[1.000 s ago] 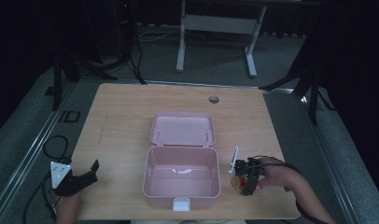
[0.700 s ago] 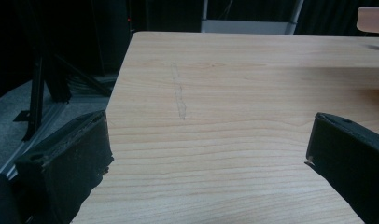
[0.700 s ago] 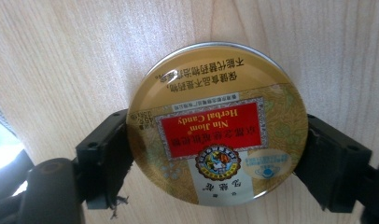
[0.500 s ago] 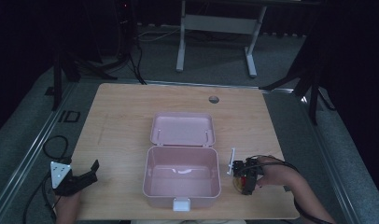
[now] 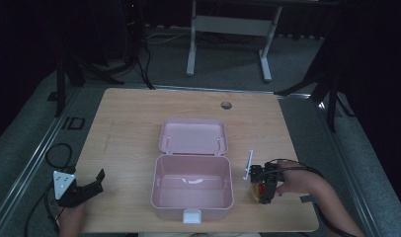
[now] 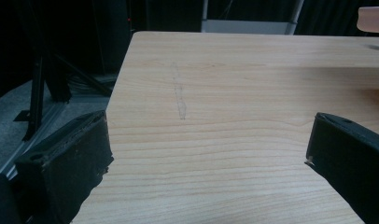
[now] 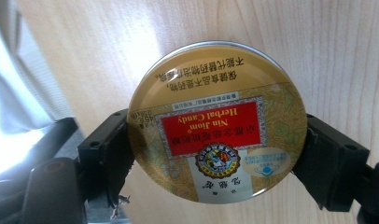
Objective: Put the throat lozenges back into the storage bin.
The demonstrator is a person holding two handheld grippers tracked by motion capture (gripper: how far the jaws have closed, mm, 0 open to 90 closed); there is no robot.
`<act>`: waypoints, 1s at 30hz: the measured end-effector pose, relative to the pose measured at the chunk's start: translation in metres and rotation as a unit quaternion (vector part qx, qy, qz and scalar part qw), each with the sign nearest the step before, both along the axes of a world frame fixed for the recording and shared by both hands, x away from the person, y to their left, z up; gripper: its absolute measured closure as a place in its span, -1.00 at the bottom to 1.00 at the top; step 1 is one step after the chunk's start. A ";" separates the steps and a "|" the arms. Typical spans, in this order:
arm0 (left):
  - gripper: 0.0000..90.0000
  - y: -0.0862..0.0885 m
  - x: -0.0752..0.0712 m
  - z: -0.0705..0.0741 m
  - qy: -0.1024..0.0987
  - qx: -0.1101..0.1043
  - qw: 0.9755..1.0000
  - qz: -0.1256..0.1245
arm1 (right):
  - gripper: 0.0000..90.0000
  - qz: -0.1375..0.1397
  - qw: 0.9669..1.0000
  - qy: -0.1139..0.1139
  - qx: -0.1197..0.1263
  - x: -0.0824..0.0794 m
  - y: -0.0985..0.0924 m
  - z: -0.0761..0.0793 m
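A round gold candy tin with a red "Herbal Candy" label sits squeezed between the two black jaws of my right gripper, over bare wood. In the high view the right gripper holds this tin just right of an open pink box, whose lid lies flat behind it. My left gripper rests at the table's front left, open, with nothing between its jaws. In the left gripper view the left gripper is spread wide over the wood.
The wooden table has a round cable hole at the back. A corner of the pink box shows at the top right of the left gripper view. A desk frame stands on the floor beyond the table.
The right gripper with the tin has shifted only slightly beside the box. The left gripper has not moved.
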State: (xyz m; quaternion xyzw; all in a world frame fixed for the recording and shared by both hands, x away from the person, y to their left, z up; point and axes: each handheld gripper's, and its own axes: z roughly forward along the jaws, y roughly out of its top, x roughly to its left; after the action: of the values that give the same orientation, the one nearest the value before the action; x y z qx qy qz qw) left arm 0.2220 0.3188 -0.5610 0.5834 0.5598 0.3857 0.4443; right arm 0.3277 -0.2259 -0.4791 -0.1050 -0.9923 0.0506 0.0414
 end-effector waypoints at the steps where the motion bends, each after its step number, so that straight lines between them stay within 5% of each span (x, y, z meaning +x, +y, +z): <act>1: -0.99 0.000 0.000 0.000 0.000 0.000 1.000 0.000 | -0.56 0.001 1.000 -0.002 -0.001 -0.001 0.000 0.003; 13: -0.99 0.000 0.000 0.000 0.000 -0.002 1.000 0.001 | -0.55 0.001 1.000 -0.003 0.014 -0.008 0.007 0.047; 21: -0.99 0.000 0.000 0.000 0.000 -0.002 1.000 0.001 | -0.55 0.003 0.999 -0.025 0.023 -0.011 0.012 0.082; 30: -0.99 0.000 0.000 0.000 -0.001 -0.002 1.000 0.001 | -0.55 0.011 0.999 -0.016 0.035 -0.014 0.032 0.097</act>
State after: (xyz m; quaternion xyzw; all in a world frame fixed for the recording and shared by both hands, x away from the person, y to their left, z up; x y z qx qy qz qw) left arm 0.2221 0.3190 -0.5610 0.5817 0.5608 0.3851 0.4459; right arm 0.3140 -0.1943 -0.3824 -0.0935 -0.9951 0.0151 0.0286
